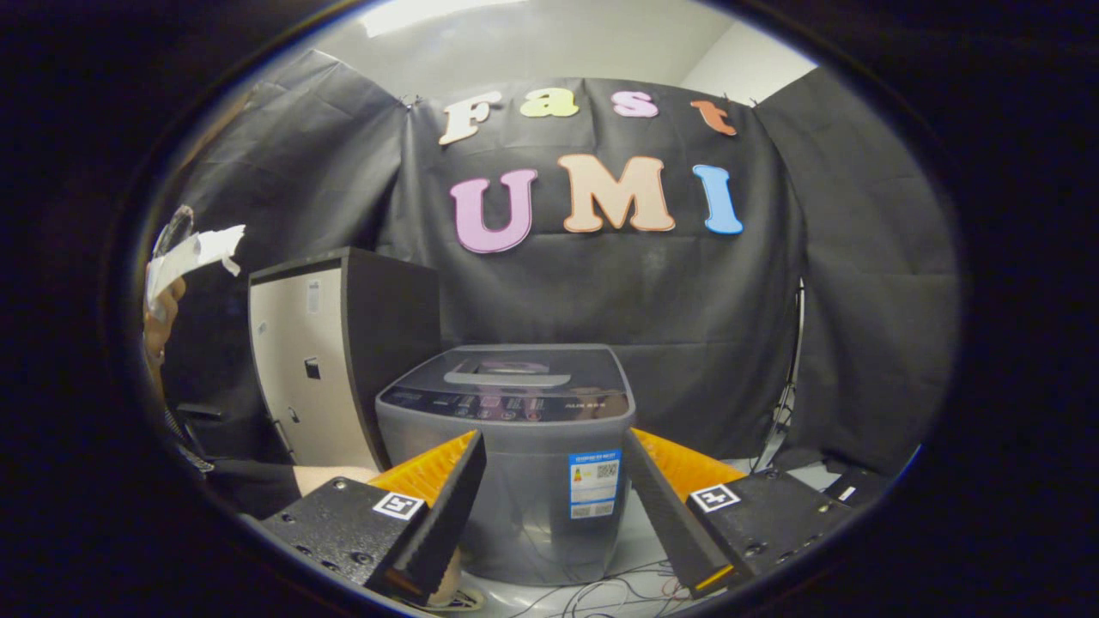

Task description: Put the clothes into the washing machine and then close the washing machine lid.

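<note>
The tool (554, 481) is hovering with its two fingers (446, 506) spread wide and released, gripping nothing, above white cables (601, 592) lying on the floor. Just ahead, framed between the fingers, the grey washing machine (515, 481) is standing with its lid (506, 371) lying flat and closed. Beyond it to the left, a dark cabinet (343, 360) with a pale side panel is standing before the black cloth wall (704, 343), while a person's hand (159, 322) is holding white material (193, 253) at the far left.

One washing machine (506, 446), one cabinet (335, 360), one gripper (554, 446) spread empty, perhaps one hand (159, 322).
</note>
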### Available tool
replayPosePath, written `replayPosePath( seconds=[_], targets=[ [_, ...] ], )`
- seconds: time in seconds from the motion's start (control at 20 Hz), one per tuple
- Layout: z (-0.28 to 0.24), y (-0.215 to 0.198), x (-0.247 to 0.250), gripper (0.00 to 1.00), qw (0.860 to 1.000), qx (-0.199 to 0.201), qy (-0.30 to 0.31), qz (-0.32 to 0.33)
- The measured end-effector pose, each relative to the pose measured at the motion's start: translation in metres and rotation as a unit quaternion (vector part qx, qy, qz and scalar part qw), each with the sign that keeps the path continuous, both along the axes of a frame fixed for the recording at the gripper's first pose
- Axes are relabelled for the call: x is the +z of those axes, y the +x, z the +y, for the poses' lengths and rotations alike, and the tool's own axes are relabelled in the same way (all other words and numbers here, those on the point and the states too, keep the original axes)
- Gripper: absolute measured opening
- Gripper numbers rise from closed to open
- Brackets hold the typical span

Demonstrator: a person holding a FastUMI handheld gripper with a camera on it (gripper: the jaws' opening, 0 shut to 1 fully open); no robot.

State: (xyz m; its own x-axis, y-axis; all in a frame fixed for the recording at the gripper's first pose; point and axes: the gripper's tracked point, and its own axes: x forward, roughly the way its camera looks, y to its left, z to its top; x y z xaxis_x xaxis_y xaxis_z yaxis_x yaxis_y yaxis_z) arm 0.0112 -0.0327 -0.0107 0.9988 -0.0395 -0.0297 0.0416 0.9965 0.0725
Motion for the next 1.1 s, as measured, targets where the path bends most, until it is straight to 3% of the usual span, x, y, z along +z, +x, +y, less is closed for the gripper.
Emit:
replayPosePath(
  seconds=[1.1],
  targets=[
    [0.0091,-0.0087,0.0048,0.96,1.000,0.021,0.005,-0.020]
  ],
)
